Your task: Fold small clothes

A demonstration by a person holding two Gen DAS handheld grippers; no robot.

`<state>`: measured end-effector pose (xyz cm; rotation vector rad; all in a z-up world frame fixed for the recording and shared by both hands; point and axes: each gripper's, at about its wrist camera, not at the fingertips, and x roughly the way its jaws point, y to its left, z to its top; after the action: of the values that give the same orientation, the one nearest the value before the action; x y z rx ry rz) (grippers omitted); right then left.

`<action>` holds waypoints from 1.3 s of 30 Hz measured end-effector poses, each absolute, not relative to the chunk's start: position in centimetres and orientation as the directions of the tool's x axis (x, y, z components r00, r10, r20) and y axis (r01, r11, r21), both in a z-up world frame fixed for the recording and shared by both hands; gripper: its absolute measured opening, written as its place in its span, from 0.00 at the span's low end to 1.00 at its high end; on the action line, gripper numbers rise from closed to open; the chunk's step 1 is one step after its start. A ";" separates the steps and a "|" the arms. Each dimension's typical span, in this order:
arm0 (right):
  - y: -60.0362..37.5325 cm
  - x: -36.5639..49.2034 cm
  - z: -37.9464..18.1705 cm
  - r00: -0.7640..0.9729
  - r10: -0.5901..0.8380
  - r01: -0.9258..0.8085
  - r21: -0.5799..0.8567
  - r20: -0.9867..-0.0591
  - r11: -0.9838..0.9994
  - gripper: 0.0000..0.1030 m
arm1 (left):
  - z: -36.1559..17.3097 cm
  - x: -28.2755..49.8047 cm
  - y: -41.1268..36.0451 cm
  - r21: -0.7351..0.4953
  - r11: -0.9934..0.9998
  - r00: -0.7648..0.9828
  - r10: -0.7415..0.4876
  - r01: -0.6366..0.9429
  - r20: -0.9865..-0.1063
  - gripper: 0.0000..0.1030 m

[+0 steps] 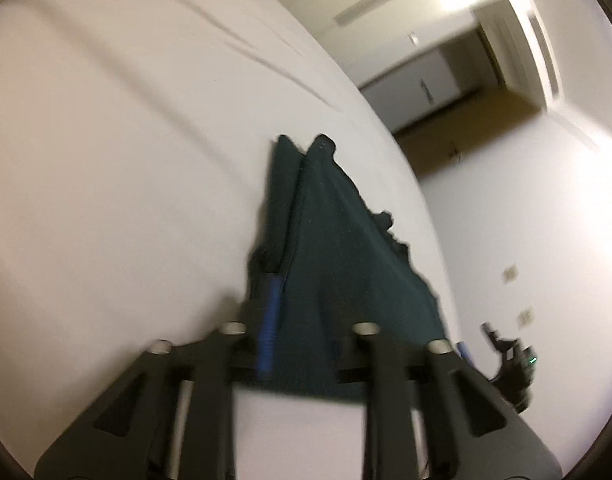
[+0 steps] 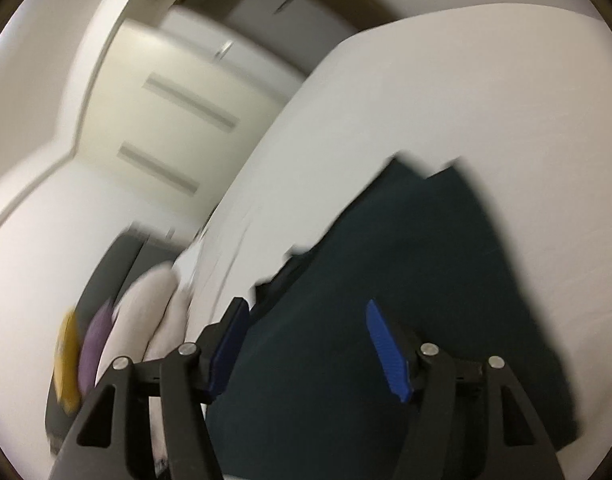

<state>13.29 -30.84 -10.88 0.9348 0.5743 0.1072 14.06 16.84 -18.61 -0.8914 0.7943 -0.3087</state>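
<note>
- Dark green garment (image 2: 386,280): matt cloth, soft, looks smooth to me.
- White bed sheet (image 1: 105,160): matt fabric, faint creases.
- My left gripper (image 1: 362,312) & right gripper (image 2: 306,348): matt black plastic arms w/ shiny metal pins, ribbed blue pads.
- Pile of clothes (image 2: 117,340) beside bed: soft cloth, blurred.

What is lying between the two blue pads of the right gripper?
In the right wrist view, the dark green garment lies between the blue pads of the right gripper. The pads stand apart and do not press it.
</note>
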 end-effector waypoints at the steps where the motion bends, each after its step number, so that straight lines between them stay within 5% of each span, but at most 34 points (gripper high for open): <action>1: -29.7 13.8 -10.6 0.835 0.364 0.121 0.784 -0.412 0.609 0.63 | -18.7 13.1 17.0 -0.803 0.589 0.698 -0.536 -0.095 -0.476 0.73; 2: -29.0 14.2 -10.6 0.829 0.383 0.105 0.786 -0.408 0.609 0.63 | -18.8 12.3 17.3 -0.810 0.577 0.719 -0.517 -0.109 -0.465 0.82; 11: -25.4 15.0 -12.1 0.785 0.463 0.071 0.802 -0.412 0.594 0.63 | -19.4 8.2 15.6 -0.890 0.436 0.717 -0.579 -0.130 -0.388 0.83; 23: -21.8 18.3 -12.1 0.719 0.553 0.005 0.799 -0.421 0.601 0.62 | -19.9 9.9 10.4 -0.900 0.395 0.728 -0.559 -0.186 -0.396 0.83; 31: -17.8 22.4 -12.5 0.626 0.619 -0.028 0.779 -0.474 0.626 0.61 | -22.3 15.2 11.4 -0.937 0.297 0.679 -0.650 -0.186 -0.341 0.32; 39: -15.9 24.2 -16.1 0.549 0.608 0.029 0.740 -0.574 0.672 0.39 | -22.4 13.1 12.3 -0.941 0.301 0.711 -0.627 -0.153 -0.317 0.26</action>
<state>24.23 -15.87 -16.11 0.7766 0.9421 0.3865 13.15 12.29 -22.41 -1.2517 0.7563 -0.3575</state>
